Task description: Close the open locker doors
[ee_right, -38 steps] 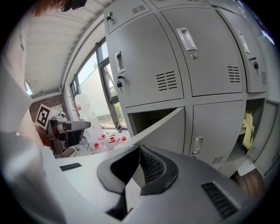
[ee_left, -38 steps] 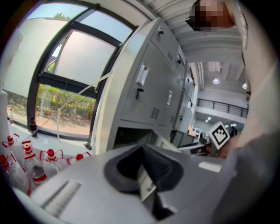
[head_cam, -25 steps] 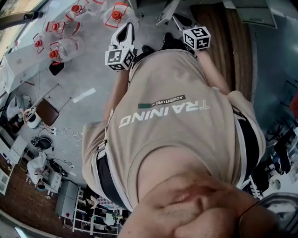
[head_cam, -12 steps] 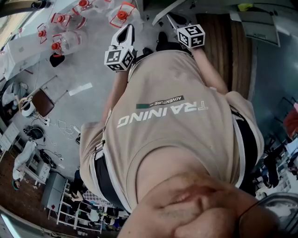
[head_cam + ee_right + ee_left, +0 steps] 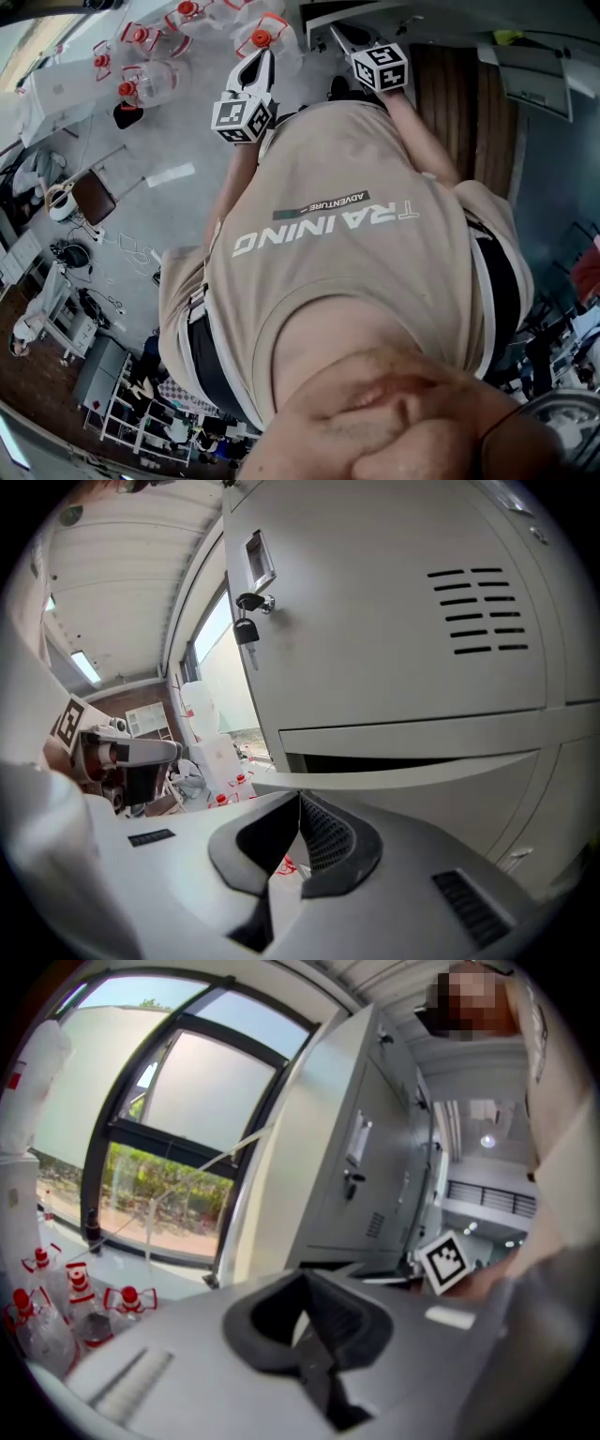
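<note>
while the person stands by the grey lockers (image 5: 394, 621), the right claw (image 5: 300, 806) is closed w/ nothing in it, just in front of a locker door (image 5: 403, 778) that sticks out open under a shut door w/ a key (image 5: 247, 630) in its lock. the left claw (image 5: 305, 1283) is closed & empty too, held out in the air, w/ clear bottles (image 5: 80, 1288) w/ red caps near the window (image 5: 178, 1129).

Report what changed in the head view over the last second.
The right gripper edged up and leftward in the picture. The floor scene slid too: the red-capped jugs drifted right and the chair moved up, so the head seems to have turned a little. The left gripper held its place. Nothing was gripped or released; both grippers' jaws are together and empty.
</note>
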Motion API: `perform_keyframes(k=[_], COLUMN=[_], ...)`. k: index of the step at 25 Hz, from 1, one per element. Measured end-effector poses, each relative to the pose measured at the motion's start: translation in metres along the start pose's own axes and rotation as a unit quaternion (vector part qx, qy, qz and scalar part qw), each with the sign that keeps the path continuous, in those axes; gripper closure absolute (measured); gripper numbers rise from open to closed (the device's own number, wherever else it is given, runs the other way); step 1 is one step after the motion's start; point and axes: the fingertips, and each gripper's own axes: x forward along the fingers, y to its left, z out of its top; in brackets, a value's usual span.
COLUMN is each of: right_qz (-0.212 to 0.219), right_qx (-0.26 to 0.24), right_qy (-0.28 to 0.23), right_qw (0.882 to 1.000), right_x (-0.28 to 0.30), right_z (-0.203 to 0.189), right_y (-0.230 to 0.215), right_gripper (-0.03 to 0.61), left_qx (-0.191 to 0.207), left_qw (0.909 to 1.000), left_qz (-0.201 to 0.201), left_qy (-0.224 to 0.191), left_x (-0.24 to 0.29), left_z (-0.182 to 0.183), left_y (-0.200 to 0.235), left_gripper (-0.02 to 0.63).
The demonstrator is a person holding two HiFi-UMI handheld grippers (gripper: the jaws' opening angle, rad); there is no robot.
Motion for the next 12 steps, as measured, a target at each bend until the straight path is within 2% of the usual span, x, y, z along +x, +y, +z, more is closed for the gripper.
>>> perform_keyframes(k=[4, 12], right_qz=[0.005, -0.002], right_qx=[-0.022, -0.007], right_qy=[-0.001, -0.008], right_qw=[1.0, 1.0], right_x=[0.014, 0.029], right_z=[0.006, 0.013], right_y=[-0.002, -0.017], right_gripper=[0.564, 0.563], left_qx=[0.002, -0.001], left_qw=[1.0, 0.9996], left_qz=[0.004, 0.026], left_qy=[-0.002, -0.01], left_x=[0.005, 0.007], left_z=[0.003, 0.009], left_y=[0.002, 0.015], left_gripper=[0.607, 0.607])
